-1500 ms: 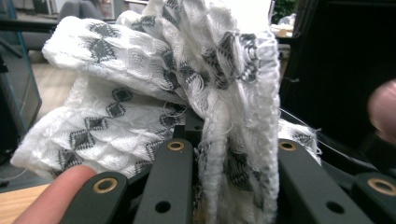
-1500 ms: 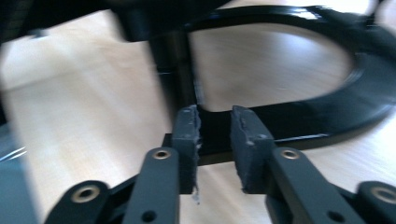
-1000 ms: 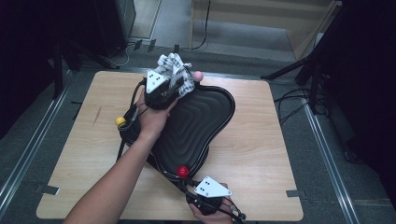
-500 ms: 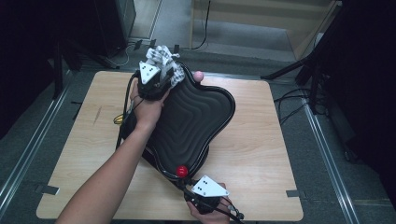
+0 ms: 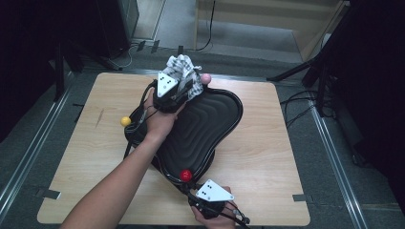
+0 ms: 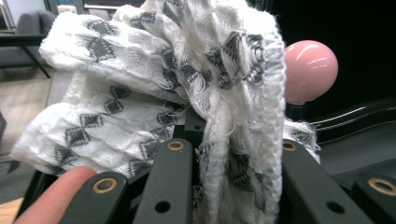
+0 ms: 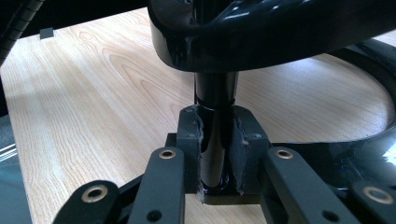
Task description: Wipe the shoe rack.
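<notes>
A black ribbed tray point(image 5: 205, 129) lies slanted across the wooden table point(image 5: 267, 157). A pink knob point(image 5: 206, 78) stands at its far end, a yellow knob point(image 5: 125, 121) at its left and a red knob point(image 5: 186, 175) at its near end. My left gripper point(image 5: 184, 90) is shut on a bunched white cloth with grey diamonds point(image 5: 181, 67), held against the tray's far rim just left of the pink knob point(image 6: 310, 70). The cloth point(image 6: 163, 70) spills over the left gripper point(image 6: 229, 149). My right gripper point(image 5: 193, 186) point(image 7: 217, 154) is shut on a black post point(image 7: 215, 98) under the tray's near end.
Bare wood lies to the right of the tray and along the table's left side. Black cables point(image 5: 138, 119) trail beside the left forearm. Dark stands and cables point(image 5: 305, 100) sit on the floor to the right of the table.
My left hand swung the cloth left along the tray's far rim, then back right toward the pink knob. The right gripper stayed on the post.
</notes>
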### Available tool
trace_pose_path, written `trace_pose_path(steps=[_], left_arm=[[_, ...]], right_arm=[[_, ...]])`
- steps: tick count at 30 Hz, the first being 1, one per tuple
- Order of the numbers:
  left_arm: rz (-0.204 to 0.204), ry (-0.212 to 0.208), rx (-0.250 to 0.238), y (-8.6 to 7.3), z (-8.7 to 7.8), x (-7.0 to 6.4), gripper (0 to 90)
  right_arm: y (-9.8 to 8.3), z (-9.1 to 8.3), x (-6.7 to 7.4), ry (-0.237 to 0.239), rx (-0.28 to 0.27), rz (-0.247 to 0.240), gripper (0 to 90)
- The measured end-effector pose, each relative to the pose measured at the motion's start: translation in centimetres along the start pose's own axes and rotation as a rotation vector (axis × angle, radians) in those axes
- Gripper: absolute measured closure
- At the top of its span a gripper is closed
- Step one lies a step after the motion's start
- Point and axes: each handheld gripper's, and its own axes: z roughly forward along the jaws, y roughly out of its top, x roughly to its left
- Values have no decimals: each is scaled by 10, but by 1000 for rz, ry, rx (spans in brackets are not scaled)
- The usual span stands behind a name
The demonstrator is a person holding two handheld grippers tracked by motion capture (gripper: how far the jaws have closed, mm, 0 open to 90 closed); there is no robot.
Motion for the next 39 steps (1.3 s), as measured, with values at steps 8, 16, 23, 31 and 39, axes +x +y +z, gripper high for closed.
trace_pose_path(steps=[8, 16, 23, 31, 39], left_arm=[[-69, 104, 17, 5, 6, 31, 754], [-19, 14, 14, -4, -7, 15, 767], [52, 69, 17, -7, -9, 15, 754], [5, 70, 39, -7, -13, 29, 756], [122, -55, 28, -9, -19, -16, 754]], right_arm=[[0, 0, 0, 0, -4, 2, 757], [-1, 0, -1, 7, -3, -1, 757], [-1, 0, 0, 0, -4, 4, 757], [-1, 0, 0, 4, -6, 2, 757], [0, 1, 0, 1, -6, -1, 757]])
